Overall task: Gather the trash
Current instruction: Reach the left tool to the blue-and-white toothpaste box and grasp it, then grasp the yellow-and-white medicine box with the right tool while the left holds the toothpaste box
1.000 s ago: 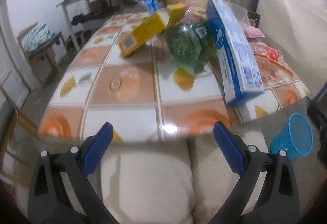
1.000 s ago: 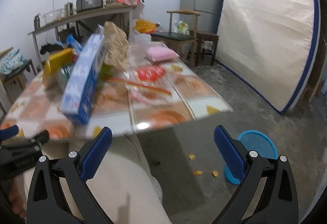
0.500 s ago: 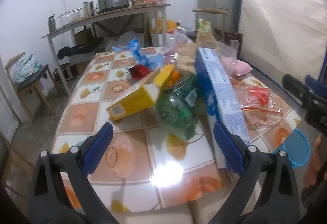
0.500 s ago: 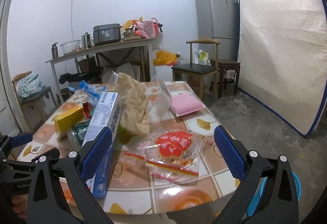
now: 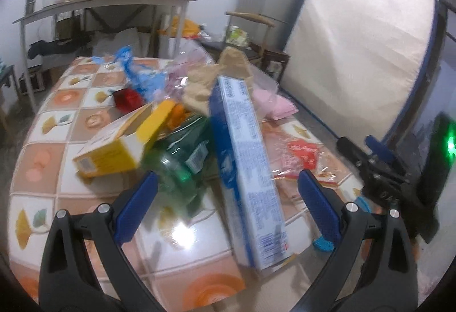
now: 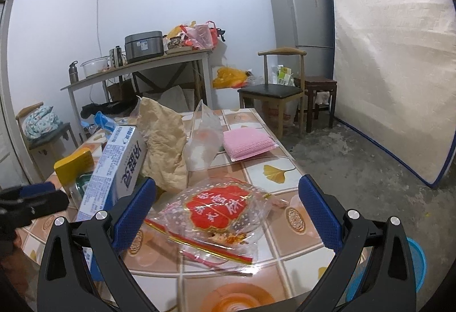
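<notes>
Tiled table filled mid-frame, strewn with trash: a blue-white box, yellow carton, green bottle and red-printed clear bag at centre. Left gripper and right gripper hovered wide apart, empty.

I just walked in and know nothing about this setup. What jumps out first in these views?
A heap of trash covers the tiled table: a long blue-and-white box runs down the middle, with a yellow carton and a green plastic bottle to its left. A clear wrapper with a red label lies right in front of the open right gripper. Behind, a big mattress leans against the wall beside a silver fridge.
</notes>
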`<action>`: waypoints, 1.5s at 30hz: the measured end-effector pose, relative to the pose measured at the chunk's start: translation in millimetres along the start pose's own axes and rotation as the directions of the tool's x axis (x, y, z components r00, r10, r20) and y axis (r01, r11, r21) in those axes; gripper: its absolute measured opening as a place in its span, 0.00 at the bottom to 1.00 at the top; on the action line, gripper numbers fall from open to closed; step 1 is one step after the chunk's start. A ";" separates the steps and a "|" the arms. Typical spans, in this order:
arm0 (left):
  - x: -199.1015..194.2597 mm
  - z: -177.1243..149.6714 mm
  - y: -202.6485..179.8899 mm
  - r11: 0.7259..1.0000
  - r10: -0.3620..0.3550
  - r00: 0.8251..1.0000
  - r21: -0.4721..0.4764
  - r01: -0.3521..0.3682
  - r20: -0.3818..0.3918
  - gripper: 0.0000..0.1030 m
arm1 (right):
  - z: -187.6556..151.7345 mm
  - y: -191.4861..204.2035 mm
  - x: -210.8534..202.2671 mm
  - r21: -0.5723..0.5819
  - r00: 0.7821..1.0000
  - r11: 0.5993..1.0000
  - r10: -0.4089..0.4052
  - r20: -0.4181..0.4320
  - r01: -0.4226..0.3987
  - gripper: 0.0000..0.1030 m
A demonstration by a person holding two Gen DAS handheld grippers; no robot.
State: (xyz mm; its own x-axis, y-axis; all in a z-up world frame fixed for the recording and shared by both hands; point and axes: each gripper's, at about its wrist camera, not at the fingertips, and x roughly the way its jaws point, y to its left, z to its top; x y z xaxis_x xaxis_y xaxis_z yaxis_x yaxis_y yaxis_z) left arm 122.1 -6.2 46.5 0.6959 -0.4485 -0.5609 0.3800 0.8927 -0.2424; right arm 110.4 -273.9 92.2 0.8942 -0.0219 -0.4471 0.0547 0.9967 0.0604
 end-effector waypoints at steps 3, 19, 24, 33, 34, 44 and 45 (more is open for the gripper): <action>6.3 3.2 -6.7 0.999 -0.041 0.999 -0.004 0.041 -0.002 0.92 | -0.4 -14.0 4.7 0.036 0.999 0.999 0.029 -0.015 -0.029 0.94; 69.9 3.9 -11.0 0.998 0.051 0.981 -0.022 -0.056 -0.187 0.53 | -13.0 -42.6 23.0 0.145 0.995 0.987 0.079 -0.068 -0.068 0.94; 80.6 7.3 -23.0 0.991 0.133 0.970 0.049 -0.125 -0.204 0.43 | -13.2 -42.6 22.8 0.146 0.994 0.987 0.082 -0.067 -0.072 0.94; 61.8 6.3 -18.2 0.994 0.104 0.983 -0.011 -0.107 -0.154 0.30 | -9.1 -38.3 12.5 0.128 0.996 0.990 0.071 -0.055 -0.064 0.94; 57.7 6.4 -16.9 0.995 0.094 0.985 -0.021 -0.098 -0.143 0.30 | -8.3 -36.7 10.8 0.124 0.996 0.990 0.070 -0.052 -0.064 0.94; 1.8 0.5 -1.2 0.992 -0.078 0.997 -0.096 0.079 0.017 0.30 | 3.8 -18.2 -15.1 0.066 0.998 0.996 0.065 -0.009 -0.064 0.94; -5.9 -0.4 1.5 0.991 -0.092 0.995 -0.096 0.096 0.044 0.30 | 6.2 -15.8 -17.5 0.058 0.997 0.996 0.071 -0.003 -0.070 0.94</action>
State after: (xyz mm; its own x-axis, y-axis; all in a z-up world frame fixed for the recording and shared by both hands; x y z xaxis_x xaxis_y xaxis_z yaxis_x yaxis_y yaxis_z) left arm 118.3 -2.3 49.1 0.6841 -0.5301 -0.5011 0.3842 0.8458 -0.3701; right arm 96.7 -289.8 104.6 0.8945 0.0489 -0.4444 0.0173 0.9895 0.1437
